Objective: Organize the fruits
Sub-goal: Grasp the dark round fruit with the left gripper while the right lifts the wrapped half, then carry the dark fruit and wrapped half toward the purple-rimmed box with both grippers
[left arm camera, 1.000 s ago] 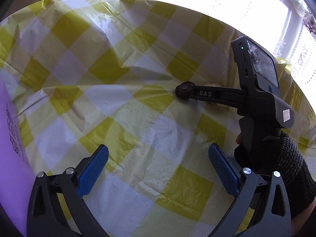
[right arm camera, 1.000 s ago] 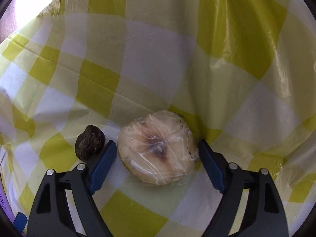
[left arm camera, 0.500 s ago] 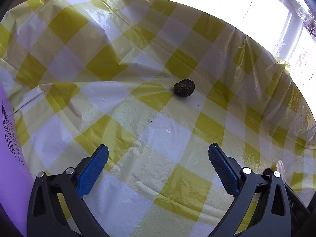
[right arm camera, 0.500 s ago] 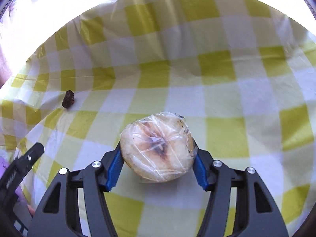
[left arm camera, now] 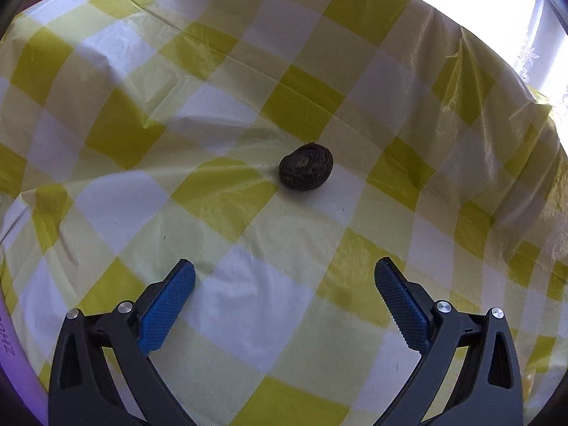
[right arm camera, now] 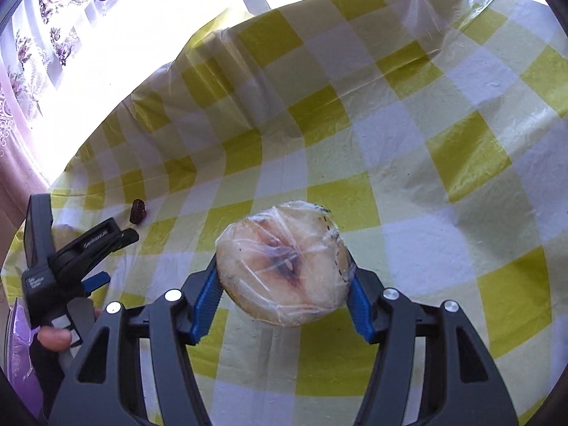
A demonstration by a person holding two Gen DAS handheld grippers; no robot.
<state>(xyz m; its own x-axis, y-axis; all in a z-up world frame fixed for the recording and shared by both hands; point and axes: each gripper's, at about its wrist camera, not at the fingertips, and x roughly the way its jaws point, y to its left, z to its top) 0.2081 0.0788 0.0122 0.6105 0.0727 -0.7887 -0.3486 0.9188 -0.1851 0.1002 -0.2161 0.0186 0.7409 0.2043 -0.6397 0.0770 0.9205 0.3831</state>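
Observation:
A small dark wrinkled fruit (left arm camera: 306,171) lies on the yellow-and-white checked tablecloth (left arm camera: 142,135), ahead of my left gripper (left arm camera: 284,289), which is open and empty with its blue pads wide apart. My right gripper (right arm camera: 282,289) is shut on a cut half fruit wrapped in clear film (right arm camera: 284,266), pale with a brown core, held above the cloth. The right wrist view also shows the dark fruit (right arm camera: 138,210) far left, with my left gripper (right arm camera: 117,245) just short of it.
A purple object (left arm camera: 10,348) sits at the left edge of the table. A bright window with a floral lace curtain (right arm camera: 53,35) lies beyond the table's far edge. The cloth (right arm camera: 461,142) is creased and drapes over the edges.
My right gripper closed on the wrapped half fruit and lifted it up and away from the dark fruit. My left gripper moved closer to the dark fruit.

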